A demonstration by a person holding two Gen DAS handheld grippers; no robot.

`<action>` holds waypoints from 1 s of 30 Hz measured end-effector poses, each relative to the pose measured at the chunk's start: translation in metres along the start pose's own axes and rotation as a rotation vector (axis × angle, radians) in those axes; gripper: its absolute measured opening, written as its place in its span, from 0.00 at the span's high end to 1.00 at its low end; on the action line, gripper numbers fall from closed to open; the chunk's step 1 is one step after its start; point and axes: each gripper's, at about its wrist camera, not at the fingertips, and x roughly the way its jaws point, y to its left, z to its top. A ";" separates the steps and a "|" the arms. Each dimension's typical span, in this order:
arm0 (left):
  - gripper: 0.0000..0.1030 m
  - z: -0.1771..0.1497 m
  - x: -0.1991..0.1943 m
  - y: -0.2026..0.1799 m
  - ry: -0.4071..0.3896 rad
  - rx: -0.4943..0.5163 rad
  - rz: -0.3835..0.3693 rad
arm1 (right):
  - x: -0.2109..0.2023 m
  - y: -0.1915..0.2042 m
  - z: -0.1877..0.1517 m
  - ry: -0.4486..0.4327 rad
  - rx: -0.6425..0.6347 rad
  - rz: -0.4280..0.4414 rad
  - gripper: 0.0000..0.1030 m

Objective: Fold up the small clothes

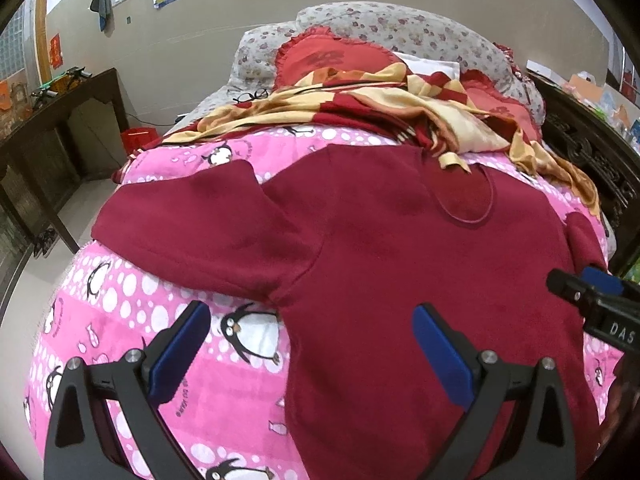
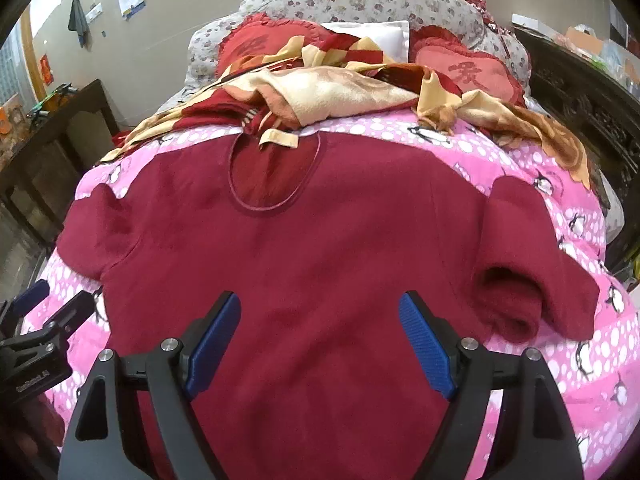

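Observation:
A dark red short-sleeved top [image 1: 400, 264] [image 2: 288, 240] lies spread flat on a pink penguin-print quilt [image 1: 120, 320] [image 2: 592, 360], neckline at the far end. Its left sleeve [image 1: 200, 220] lies out flat; its right sleeve [image 2: 532, 272] is partly bunched. My left gripper [image 1: 312, 312] hovers open over the top's left side edge near the armpit, with nothing between its blue pads. My right gripper [image 2: 320, 300] hangs open above the top's lower middle, also holding nothing. Each gripper shows at the edge of the other's view.
A crumpled red-and-cream blanket [image 2: 340, 92] lies just beyond the neckline, with red cushions [image 2: 468, 68] and a floral bolster [image 1: 400, 24] behind. Glasses [image 1: 250, 96] rest on the bed at the far left. A dark wooden cabinet [image 1: 60, 140] stands left, a carved dark frame [image 2: 592, 112] right.

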 end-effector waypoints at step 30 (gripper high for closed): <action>0.00 0.001 0.025 0.051 0.025 -0.070 0.070 | 0.028 -0.035 0.014 0.027 0.061 -0.039 0.00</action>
